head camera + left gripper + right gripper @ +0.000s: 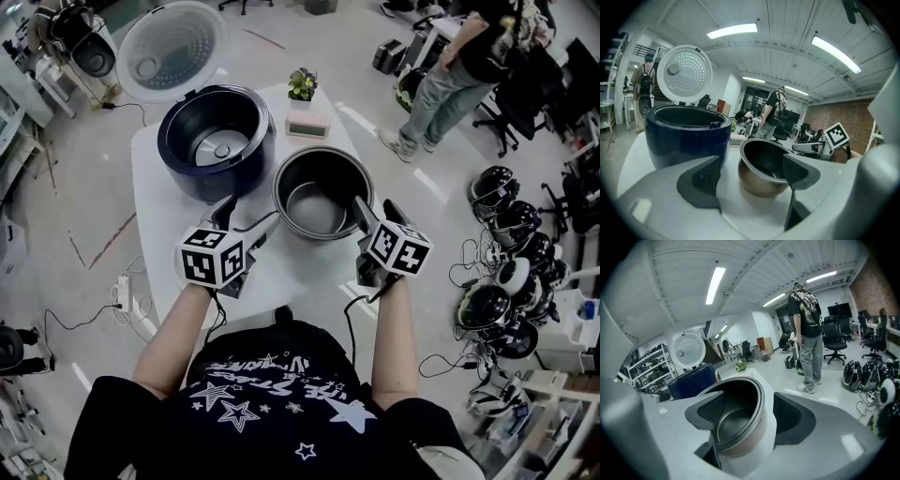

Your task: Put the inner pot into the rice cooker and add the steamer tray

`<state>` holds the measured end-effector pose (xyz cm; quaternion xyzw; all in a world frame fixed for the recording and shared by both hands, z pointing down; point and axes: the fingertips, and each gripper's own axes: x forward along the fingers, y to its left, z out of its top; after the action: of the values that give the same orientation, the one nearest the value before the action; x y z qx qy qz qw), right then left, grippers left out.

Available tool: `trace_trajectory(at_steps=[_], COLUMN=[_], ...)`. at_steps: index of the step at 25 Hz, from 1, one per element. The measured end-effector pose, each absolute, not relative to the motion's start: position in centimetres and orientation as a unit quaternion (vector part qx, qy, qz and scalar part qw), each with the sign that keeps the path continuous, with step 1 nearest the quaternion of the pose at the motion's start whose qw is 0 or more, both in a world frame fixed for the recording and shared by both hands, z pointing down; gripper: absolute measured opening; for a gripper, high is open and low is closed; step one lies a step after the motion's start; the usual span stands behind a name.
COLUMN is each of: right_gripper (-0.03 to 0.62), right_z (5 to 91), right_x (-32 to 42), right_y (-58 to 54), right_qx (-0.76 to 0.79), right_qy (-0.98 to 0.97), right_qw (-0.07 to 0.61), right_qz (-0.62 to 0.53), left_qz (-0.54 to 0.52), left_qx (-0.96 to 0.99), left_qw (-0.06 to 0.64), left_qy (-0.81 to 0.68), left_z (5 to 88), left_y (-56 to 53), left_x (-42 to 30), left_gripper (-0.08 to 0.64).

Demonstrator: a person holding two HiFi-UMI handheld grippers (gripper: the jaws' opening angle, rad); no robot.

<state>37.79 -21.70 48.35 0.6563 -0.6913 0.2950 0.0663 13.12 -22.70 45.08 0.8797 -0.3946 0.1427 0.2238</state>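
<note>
**Spotter:** Where's the inner pot [314, 208]?

**Operator:** Upright on the desk [159, 220], mouth up, not in the rice cooker [214, 142]. The cooker stands just beside the pot on its far-left side. Its lid [173, 47] is swung up and the cavity is open.

**Spotter:** Claws?

**Operator:** 2 in play.
- My right claw [750, 413] is spread and straddles the pot's near-right rim. 1 pad is inside the bowl and 1 outside, with the wall between them. A sliver of desk shows at the outer pad, so I read it as not pinching yet.
- My left claw [749, 178] is spread too and empty. It is aimed at the pot's near-left side, close to it but apart.

**Spotter:** What does the lift turn on?

**Operator:** The right claw is the nearer one, and the rim sits in its gap. The pot is round, so there is no long axis to line up and only the rim matters. After the pinch, my guess is a carry up and toward the pot's far-left, over the cooker wall.

**Spotter:** Any steamer tray?

**Operator:** Not seen in any view.
</note>
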Motion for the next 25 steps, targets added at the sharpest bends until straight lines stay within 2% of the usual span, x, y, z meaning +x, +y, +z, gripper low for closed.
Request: trace_trajectory(at_steps=[6,14,18,25], right_gripper=[0.321,0.24,0.12,0.102], right_z=[50.8,53.7,54.3,54.3], right_x=[38.1,38.2,38.5,38.4], right_y=[-24.6,-26.5,-26.7,-26.6], right_qx=[0.638,0.617,0.63,0.642], right_qy=[-0.689,-0.683,-0.669,-0.663], right_qw=[0.122,0.171,0.18,0.204], right_qz=[0.321,0.351,0.352,0.327], left_qz=[0.152,0.165,0.174,0.186], left_qx=[0.868,0.855,0.852,0.844], left_qw=[0.232,0.251,0.257,0.269], left_qy=[-0.412,-0.423,-0.421,-0.424], left_z=[46.0,47.4,47.7,48.7], left_y=[-23.8,-24.3,-24.5,-25.2], left_x=[13.0,13.0,13.2,13.9], left_gripper=[0.419,0.417,0.417,0.412])
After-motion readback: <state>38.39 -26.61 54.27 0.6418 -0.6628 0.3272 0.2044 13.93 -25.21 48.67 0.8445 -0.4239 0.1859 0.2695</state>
